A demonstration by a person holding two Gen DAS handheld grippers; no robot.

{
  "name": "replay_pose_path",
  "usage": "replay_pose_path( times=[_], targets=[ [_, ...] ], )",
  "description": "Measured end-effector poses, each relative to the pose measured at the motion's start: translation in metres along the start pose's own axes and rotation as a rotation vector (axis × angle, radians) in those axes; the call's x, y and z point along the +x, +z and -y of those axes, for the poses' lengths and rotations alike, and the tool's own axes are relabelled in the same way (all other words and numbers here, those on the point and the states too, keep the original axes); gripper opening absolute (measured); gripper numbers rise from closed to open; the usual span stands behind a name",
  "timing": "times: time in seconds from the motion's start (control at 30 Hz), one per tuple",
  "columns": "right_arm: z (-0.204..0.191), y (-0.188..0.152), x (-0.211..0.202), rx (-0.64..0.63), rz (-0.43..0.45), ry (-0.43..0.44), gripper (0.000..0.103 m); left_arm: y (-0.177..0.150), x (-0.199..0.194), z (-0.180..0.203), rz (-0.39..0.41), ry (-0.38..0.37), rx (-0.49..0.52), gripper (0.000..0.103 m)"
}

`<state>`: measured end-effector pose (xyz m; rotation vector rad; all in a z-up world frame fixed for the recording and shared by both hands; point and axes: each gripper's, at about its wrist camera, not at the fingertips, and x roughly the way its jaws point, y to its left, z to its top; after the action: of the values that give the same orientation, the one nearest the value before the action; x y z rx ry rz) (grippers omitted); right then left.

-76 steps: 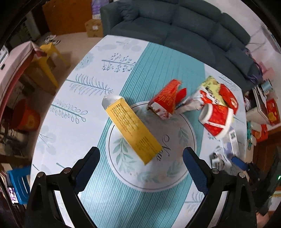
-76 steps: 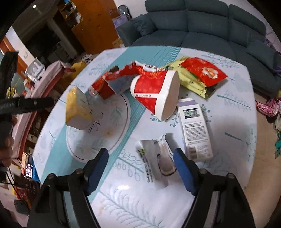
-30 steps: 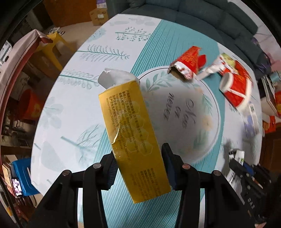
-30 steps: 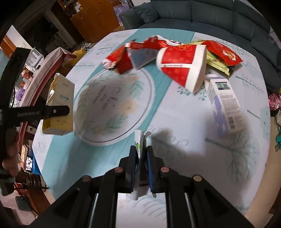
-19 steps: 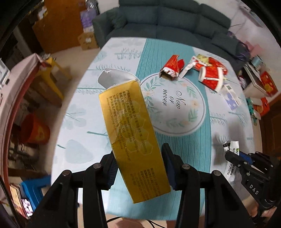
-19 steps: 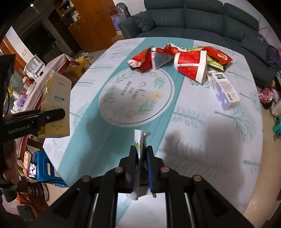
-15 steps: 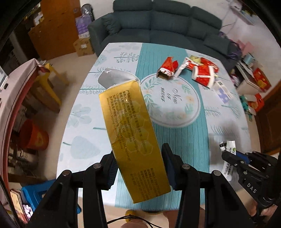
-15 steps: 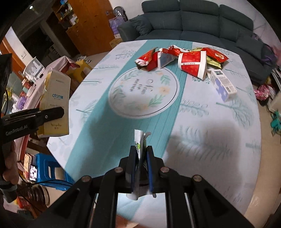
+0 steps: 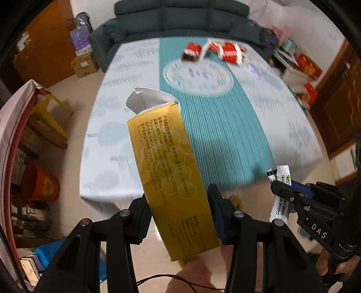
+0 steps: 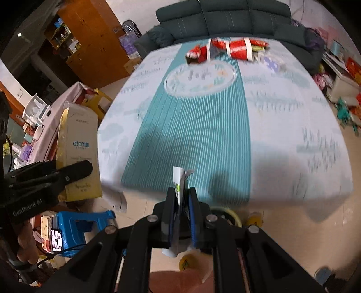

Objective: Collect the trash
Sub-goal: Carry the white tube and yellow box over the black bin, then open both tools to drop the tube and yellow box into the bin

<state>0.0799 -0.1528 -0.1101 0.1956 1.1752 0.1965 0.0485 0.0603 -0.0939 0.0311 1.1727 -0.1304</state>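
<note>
My left gripper (image 9: 178,202) is shut on a tall yellow carton (image 9: 167,171) with a torn silver top, held in the air off the near edge of the table (image 9: 214,126). In the right wrist view the same carton (image 10: 79,139) shows its white face at the left. My right gripper (image 10: 181,193) is shut on a thin white wrapper (image 10: 178,178), also off the table's near edge. The left wrist view shows that wrapper (image 9: 282,178) at the right. A red paper cup (image 9: 231,53), a red packet (image 9: 191,50) and a small box (image 9: 256,66) lie at the table's far end.
Below both grippers is tiled floor, and a round yellow-rimmed object (image 10: 225,214) stands under the table edge. An orange bucket (image 9: 39,182) and a yellow stool (image 9: 48,115) are at the left, with a blue stool (image 10: 79,223) nearer. A dark sofa (image 9: 180,20) stands behind the table.
Both grippers closed on the carton and the wrapper, lifted them, and have drawn back from the table's middle to beyond its near edge. The rest of the trash lies where it was.
</note>
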Motion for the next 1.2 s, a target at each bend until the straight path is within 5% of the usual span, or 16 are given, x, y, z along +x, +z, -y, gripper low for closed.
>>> replay_pose_path(
  times=[0.43, 0.83, 1.13, 1.2],
  targets=[
    [0.028, -0.089, 0.039, 0.068, -0.171, -0.035, 0.011, -0.092, 0.079, 0.050, -0.180, -0.055, 0.043, 0.045],
    [0.104, -0.148, 0.186, 0.171, -0.243, -0.035, 0.011, -0.144, 0.246, 0.089, -0.317, -0.035, 0.094, 0.045],
    [0.145, -0.182, 0.278, 0.256, -0.285, -0.003, 0.015, -0.152, 0.328, 0.083, -0.352, 0.001, 0.064, 0.046],
    [0.153, -0.184, 0.292, 0.285, -0.298, 0.000, 0.026, -0.153, 0.338, 0.080, -0.372, -0.006, 0.047, 0.058]
  ],
)
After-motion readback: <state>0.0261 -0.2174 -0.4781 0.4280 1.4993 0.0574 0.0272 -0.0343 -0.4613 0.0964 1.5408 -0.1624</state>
